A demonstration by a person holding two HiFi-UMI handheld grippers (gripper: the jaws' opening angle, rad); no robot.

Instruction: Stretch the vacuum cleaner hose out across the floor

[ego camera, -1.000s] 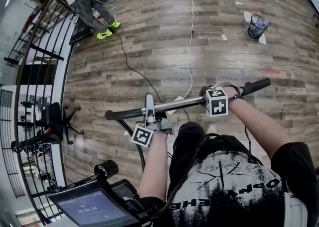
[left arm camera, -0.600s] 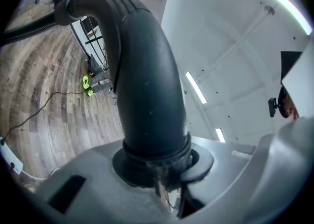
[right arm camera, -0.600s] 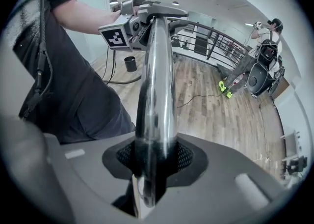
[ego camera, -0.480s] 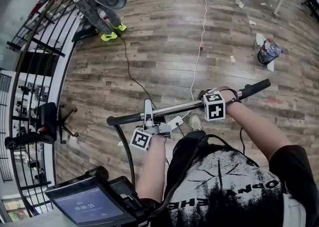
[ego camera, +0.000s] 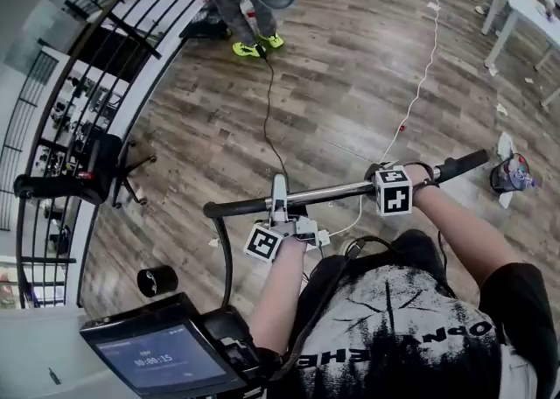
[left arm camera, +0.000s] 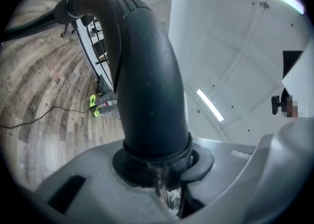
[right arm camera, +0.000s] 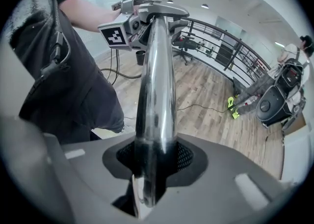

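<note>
My left gripper [ego camera: 279,206] clamps the hose [ego camera: 225,253] at its elbow, my right gripper [ego camera: 381,181] the wand [ego camera: 332,192], level above the floor [ego camera: 332,82]; the hose hangs below. I'd pull evenly, grips firm, avoiding kinks.

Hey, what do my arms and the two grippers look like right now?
The left gripper and right gripper both have grey moulded bodies. Each carries a white cube printed with black square markers. The arms are bare below the short sleeves of a black T-shirt with a white print. A thin black cable runs down its front.
</note>
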